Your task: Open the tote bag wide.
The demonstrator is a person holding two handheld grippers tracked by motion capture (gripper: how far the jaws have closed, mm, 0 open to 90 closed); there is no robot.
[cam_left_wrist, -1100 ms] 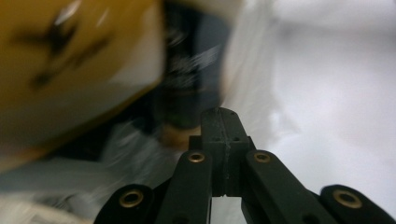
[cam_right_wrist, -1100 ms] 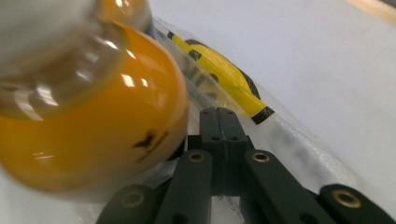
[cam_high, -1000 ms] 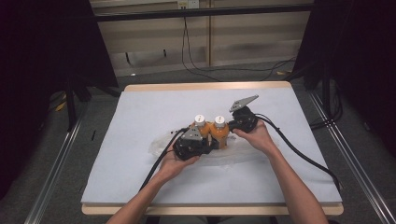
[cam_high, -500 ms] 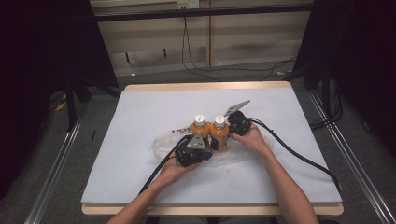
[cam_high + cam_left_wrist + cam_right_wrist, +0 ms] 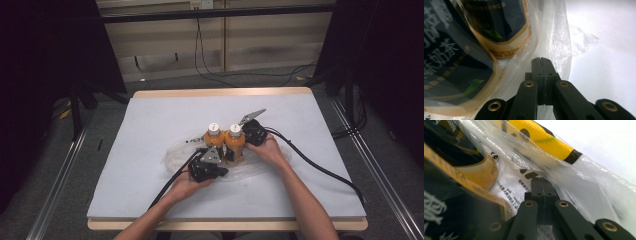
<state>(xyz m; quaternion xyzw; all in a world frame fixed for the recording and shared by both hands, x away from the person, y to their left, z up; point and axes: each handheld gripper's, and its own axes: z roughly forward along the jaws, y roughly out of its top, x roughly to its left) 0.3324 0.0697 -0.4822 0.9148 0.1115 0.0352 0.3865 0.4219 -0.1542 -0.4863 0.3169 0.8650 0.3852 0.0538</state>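
Note:
Two orange bottles with white caps, one left of the other, stand upright and touching at mid-table, on a crumpled clear plastic bag. My left gripper lies low at their near left, and its jaws are closed with bag film gathered at the tips. The dark bottle labels loom just left of it. My right gripper comes in from the right of the bottles, its jaws closed among folds of the bag.
The white table extends on all sides of the bag. Black cables trail from both grippers toward the near edge. A yellow thing with a black band lies under the film beyond the right jaws.
The right hand has sunk toward the table beside the right bottle, and its grey plate sits lower. The left hand has barely shifted. The bottles stay upright.

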